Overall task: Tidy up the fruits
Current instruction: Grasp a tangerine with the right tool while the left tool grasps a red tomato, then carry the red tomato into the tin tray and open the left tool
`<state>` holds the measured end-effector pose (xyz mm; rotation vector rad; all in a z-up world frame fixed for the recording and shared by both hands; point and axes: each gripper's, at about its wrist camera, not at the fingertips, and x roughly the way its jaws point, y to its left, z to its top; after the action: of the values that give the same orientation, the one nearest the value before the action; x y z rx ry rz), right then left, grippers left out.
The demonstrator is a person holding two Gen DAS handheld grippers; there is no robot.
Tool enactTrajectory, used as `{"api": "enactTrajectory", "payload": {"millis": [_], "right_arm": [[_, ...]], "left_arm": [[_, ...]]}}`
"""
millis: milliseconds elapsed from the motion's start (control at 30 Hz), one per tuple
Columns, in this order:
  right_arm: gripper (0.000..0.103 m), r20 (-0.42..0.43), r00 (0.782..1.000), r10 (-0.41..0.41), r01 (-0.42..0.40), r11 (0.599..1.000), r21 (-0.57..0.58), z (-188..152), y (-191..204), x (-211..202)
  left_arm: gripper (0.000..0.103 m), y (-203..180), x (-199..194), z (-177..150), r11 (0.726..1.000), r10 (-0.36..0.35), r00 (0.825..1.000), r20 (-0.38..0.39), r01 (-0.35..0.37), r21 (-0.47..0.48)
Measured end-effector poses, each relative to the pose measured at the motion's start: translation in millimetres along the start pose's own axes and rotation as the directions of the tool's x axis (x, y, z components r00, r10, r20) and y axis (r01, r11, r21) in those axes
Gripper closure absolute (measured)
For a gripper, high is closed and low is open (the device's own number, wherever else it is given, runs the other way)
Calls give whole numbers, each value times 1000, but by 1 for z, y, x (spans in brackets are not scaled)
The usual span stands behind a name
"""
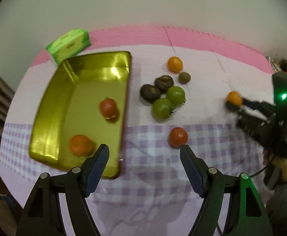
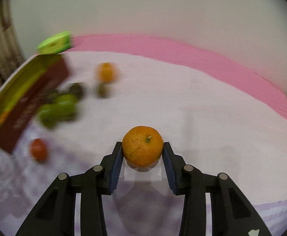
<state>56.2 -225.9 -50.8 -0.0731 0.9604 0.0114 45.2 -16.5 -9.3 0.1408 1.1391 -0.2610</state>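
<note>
1. Left gripper [image 1: 144, 150]: jaws spread wide apart, holding nothing, poised above the checked cloth [image 1: 153, 169].
2. Red tomato [image 1: 178, 136]: on the cloth, just beyond the left gripper's right fingertip, at 1 o'clock from its centre.
3. Tray [image 1: 50, 106]: gold, at 10 o'clock from the left gripper. It contains two tomatoes, one [image 1: 80, 145] near the front edge and one [image 1: 108, 108] farther in.
4. Right gripper [image 2: 142, 147]: jaws clamped on a mandarin [image 2: 142, 146], one pad on each side.
5. Green tomatoes [image 1: 168, 102]: two, touching, at 12 o'clock from the red tomato.
6. Dark fruits [image 1: 157, 87]: two, touching the green pair on the far left side.
7. Small brown fruit [image 1: 184, 77] and second mandarin [image 1: 175, 64]: just beyond, side by side.
8. Green box [image 1: 69, 45]: behind the tray's far corner, at 11 o'clock.
</note>
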Motion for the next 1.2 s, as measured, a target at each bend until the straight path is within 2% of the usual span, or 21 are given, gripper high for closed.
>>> {"api": "enactTrajectory", "payload": {"millis": [100,200,333,633,867,1067,1200], "right_arm": [[66,8,995,-103,102,995,22,-3,-32,4],[66,14,991,-131,130,990,47,-7,-53,8],[66,56,989,-137,134,990,48,-7,-57,10],[64,54,995,-84,78,991,106,-3,-71,17],[60,53,998,-43,36,991,132,-2,-75,19],[56,52,998,-33,26,992,124,-2,-75,19],[55,52,998,-33,27,992,123,-1,-74,19]], "left_arm": [[28,-17,11,3,999,-32,999,-18,32,22],[28,-31,26,8,999,-25,999,-33,26,45],[29,-40,45,14,999,-19,998,-56,20,24],[44,-38,72,16,1000,5,994,-107,-5,-1],[52,-38,87,22,1000,21,991,-133,-20,5],[71,-46,90,28,1000,0,991,-134,2,22],[71,-46,85,32,999,-33,991,-133,34,-1]]}}
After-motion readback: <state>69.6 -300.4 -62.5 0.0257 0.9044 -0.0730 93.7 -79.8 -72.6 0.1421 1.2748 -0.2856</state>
